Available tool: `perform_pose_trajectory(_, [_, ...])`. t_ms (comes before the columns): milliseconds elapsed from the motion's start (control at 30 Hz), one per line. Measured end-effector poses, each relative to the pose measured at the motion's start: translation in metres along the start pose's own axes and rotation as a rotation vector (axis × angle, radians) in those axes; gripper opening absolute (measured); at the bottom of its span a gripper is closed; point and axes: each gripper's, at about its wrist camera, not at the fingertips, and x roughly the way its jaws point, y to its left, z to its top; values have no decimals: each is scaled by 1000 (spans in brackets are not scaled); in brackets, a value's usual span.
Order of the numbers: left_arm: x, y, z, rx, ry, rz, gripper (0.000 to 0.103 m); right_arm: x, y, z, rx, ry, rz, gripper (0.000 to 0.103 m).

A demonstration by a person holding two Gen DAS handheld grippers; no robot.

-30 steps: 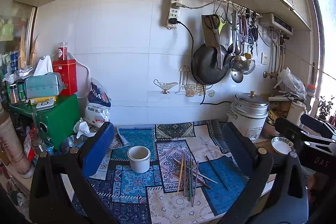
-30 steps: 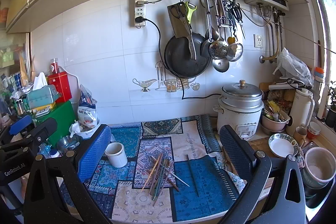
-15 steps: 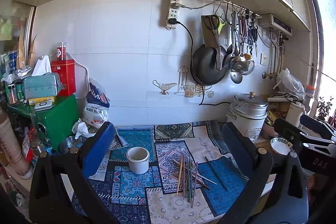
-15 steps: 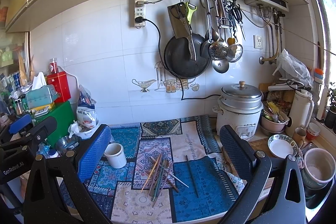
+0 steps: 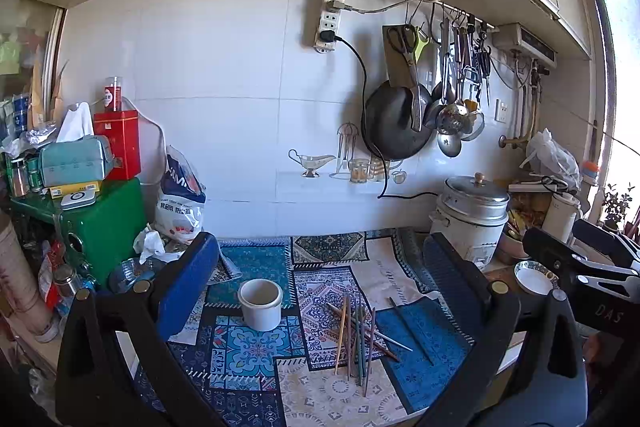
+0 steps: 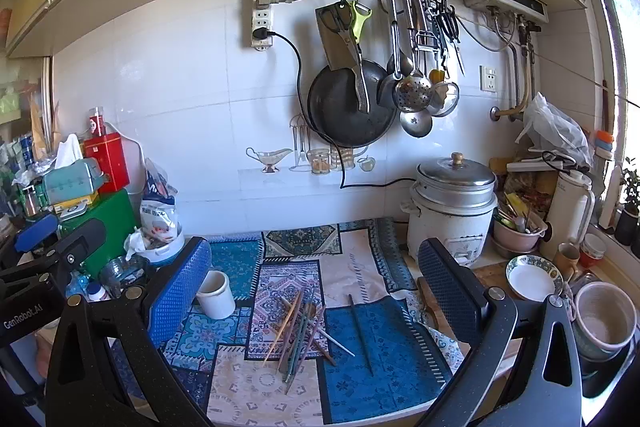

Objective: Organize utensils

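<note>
At the left of the frame a green box [image 5: 108, 223] carries a red tin [image 5: 118, 143]. Lower centre, a white cup [image 5: 260, 303] stands upright on the patterned cloth [image 5: 248, 347]; just to its right lies a loose pile of chopsticks [image 5: 358, 335] — one dark stick apart. Both tools hang above with jaws wide apart, empty: left gripper [image 5: 320, 291], right gripper [image 6: 316, 287]. A rice cooker [image 6: 452, 211] sits right.

Glossy white ceramic cup [image 5: 260, 303] and wooden chopsticks [image 5: 357, 335] on a matt patterned cloth [image 5: 256, 347].
</note>
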Motion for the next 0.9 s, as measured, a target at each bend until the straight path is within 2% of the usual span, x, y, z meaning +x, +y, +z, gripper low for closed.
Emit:
perform_pose_trajectory(233, [19, 3, -6, -3, 35, -2, 103, 18, -3, -6, -3, 42, -17, 103])
perform_pose_trajectory(433, [56, 8, -22, -11, 107, 20, 103, 55, -11, -23, -5, 135, -60, 103])
perform_pose_trajectory(767, [156, 19, -75, -18, 336, 48, 103, 139, -34, -75, -30, 397, -152, 103])
perform_pose_trajectory(900, [203, 20, -101, -10, 461, 68, 103, 174, -44, -94, -38, 496, -172, 101])
